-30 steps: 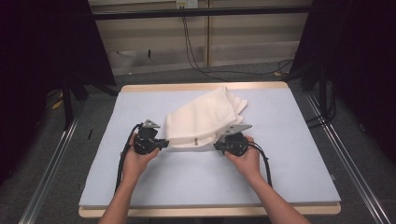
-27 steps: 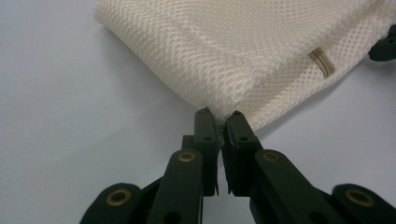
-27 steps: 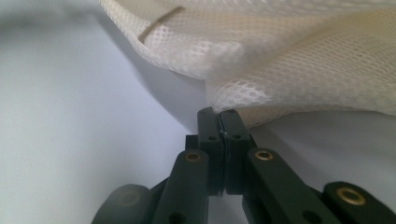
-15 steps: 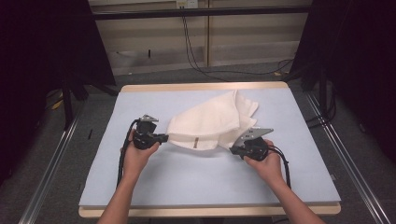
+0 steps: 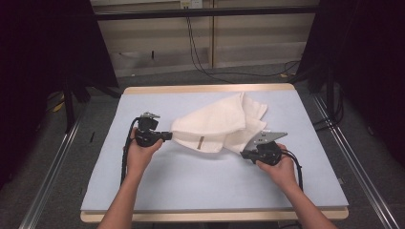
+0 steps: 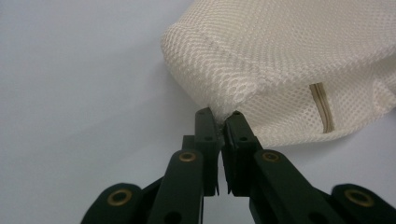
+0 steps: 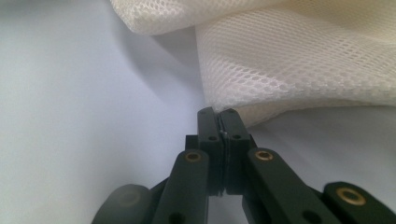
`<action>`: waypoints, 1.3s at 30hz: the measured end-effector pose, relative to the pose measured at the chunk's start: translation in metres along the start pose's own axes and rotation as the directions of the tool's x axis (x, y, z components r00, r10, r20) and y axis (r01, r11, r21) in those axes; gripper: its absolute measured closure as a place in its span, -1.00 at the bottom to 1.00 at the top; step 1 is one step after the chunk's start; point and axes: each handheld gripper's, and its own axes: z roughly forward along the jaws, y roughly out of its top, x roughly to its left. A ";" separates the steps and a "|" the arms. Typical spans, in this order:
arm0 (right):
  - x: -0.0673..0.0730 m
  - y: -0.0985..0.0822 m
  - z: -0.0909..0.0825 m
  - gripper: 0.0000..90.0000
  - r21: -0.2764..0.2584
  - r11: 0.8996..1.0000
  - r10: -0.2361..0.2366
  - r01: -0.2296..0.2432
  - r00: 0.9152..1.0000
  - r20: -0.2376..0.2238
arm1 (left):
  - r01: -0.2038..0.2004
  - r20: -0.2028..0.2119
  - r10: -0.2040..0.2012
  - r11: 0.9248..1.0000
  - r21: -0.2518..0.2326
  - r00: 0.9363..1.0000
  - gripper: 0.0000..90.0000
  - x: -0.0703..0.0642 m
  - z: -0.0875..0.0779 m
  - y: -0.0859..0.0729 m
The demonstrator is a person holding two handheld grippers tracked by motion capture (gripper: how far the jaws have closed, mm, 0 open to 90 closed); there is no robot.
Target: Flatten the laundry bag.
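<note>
A white mesh bag [image 5: 219, 121] with a short tan zipper [image 5: 200, 142] lies rumpled on the pale blue table mat [image 5: 200, 186]. My left gripper [image 5: 168, 136] is at the bag's left corner, shut on a pinch of the mesh. In the left gripper view the jaws [image 6: 221, 119] meet on the bag's seamed corner [image 6: 233, 79], with the zipper [image 6: 322, 105] to the right. My right gripper [image 5: 242, 153] is at the bag's near right edge. In the right gripper view its jaws [image 7: 218, 114] are shut on the hem of the mesh [image 7: 303, 60].
The mat covers a wooden table whose front edge [image 5: 215, 215] runs near the person. Metal rails [image 5: 52, 171] flank both sides of the table. Cables [image 5: 205, 62] trail across the floor behind it, between dark curtains.
My right gripper has moved to the right and slightly toward the person, drawing the bag's near edge out wider and flatter. The left gripper has stayed in place.
</note>
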 end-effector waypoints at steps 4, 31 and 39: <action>-0.002 -0.003 -0.005 0.97 0.001 1.000 0.003 -0.003 1.000 0.002 | 0.002 0.000 -0.002 1.000 0.008 1.000 0.90 0.004 -0.001 0.001; -0.020 -0.018 -0.029 0.97 -0.006 1.000 0.006 -0.006 1.000 0.018 | 0.110 -0.031 -0.109 0.993 0.049 0.994 0.90 0.034 0.004 0.006; -0.022 -0.019 -0.031 0.97 -0.010 1.000 0.009 -0.009 0.999 0.032 | 0.120 -0.041 -0.117 0.991 0.057 0.992 0.90 0.039 0.006 0.005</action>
